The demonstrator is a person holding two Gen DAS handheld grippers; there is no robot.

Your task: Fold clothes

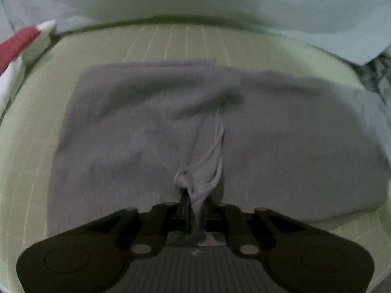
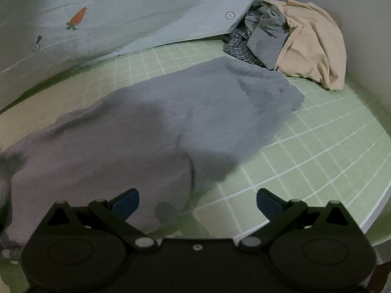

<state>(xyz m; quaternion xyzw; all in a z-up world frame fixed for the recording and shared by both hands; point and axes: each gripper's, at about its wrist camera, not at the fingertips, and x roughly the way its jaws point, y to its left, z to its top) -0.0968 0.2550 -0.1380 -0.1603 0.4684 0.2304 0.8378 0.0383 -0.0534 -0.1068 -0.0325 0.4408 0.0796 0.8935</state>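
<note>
A grey garment (image 1: 151, 131) lies spread on the green grid mat (image 1: 171, 41). My left gripper (image 1: 194, 202) is shut on a bunched fold of the grey garment near its front edge, and the cloth pulls into a ridge towards the jaws. In the right wrist view the same grey garment (image 2: 195, 112) lies flat. My right gripper (image 2: 198, 200) is open and empty, just above the garment's near edge, with its blue fingertips (image 2: 127, 202) wide apart.
A pile of clothes, with a beige piece (image 2: 315, 44) and a striped piece (image 2: 244, 48), sits at the mat's far right corner. A pale blue sheet with a carrot print (image 2: 78, 17) hangs behind. A red and white cloth (image 1: 22, 48) lies at the far left.
</note>
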